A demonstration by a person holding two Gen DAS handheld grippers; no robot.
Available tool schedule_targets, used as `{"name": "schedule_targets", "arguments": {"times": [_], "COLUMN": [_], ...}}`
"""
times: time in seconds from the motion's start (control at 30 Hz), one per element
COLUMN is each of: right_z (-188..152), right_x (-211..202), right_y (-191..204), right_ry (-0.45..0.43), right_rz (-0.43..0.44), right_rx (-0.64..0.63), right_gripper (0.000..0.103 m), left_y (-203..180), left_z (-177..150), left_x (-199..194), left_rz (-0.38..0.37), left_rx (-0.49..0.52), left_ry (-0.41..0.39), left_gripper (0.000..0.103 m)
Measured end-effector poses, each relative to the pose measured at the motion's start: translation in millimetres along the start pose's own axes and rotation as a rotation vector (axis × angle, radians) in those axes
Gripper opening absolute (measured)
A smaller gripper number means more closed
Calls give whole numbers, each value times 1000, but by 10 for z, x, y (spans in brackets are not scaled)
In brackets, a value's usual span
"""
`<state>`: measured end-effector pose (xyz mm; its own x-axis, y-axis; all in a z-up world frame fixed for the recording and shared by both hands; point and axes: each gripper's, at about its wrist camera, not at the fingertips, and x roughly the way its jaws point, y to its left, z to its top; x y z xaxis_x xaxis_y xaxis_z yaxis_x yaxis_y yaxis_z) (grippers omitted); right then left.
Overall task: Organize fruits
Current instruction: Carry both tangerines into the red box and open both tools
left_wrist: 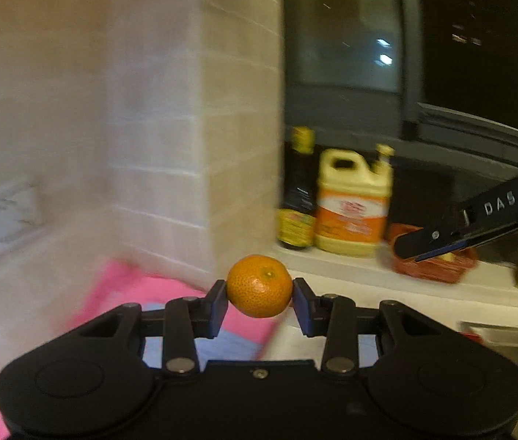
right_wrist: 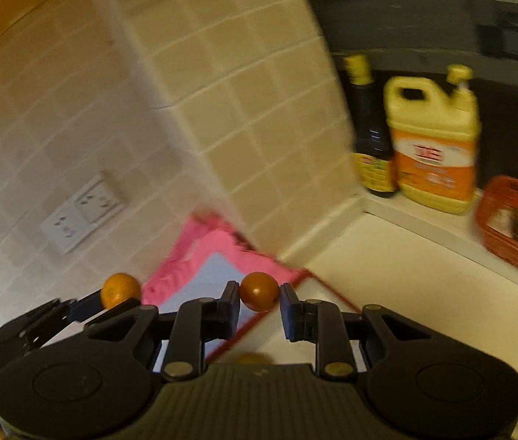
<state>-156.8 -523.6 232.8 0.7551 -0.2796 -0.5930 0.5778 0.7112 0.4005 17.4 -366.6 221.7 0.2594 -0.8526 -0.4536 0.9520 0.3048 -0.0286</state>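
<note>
My left gripper (left_wrist: 259, 286) is shut on an orange mandarin (left_wrist: 259, 286) and holds it in the air above the counter. My right gripper (right_wrist: 260, 291) is shut on a smaller, darker orange fruit (right_wrist: 260, 290), also held up. In the right wrist view the left gripper's mandarin (right_wrist: 119, 289) shows at the lower left. In the left wrist view the right gripper's finger (left_wrist: 456, 231) reaches in from the right over a red basket (left_wrist: 434, 269). The same basket (right_wrist: 515, 227) stands at the right in the right wrist view, with some items in it.
A pink and blue cloth (right_wrist: 215, 260) lies on the white counter (right_wrist: 387, 286) by the tiled wall corner (right_wrist: 244, 110). A dark sauce bottle (right_wrist: 368, 128) and a yellow jug (right_wrist: 434, 139) stand on the ledge. A wall socket (right_wrist: 83, 216) is at the left. Another orange fruit (right_wrist: 251, 358) lies below the right gripper.
</note>
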Motion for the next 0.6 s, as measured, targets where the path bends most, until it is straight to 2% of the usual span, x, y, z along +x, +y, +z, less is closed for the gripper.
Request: {"name": "schedule_targets", "arguments": {"times": [0.17, 0.27, 0.33, 0.47, 0.6], "right_z": [-183, -328, -421, -565, -668], "right_x": [181, 346, 469, 711, 880], "right_y": [-407, -613, -708, -862, -917], "right_ry": [55, 116, 153, 207, 255], "right_rz": [-54, -79, -96, -119, -141], "right_rx": [96, 148, 178, 231, 239], "right_gripper": [25, 25, 25, 25, 25], "left_y": [-168, -182, -196, -274, -268], "left_z": [-35, -148, -227, -397, -544], "left_x": [664, 1069, 1284, 1573, 1758], "left_rz": [-164, -207, -217, -190, -200], "left_rx": [-24, -59, -70, -24, -46], "left_ry": [167, 272, 317, 370, 427], "left_gripper": [46, 46, 46, 46, 45]}}
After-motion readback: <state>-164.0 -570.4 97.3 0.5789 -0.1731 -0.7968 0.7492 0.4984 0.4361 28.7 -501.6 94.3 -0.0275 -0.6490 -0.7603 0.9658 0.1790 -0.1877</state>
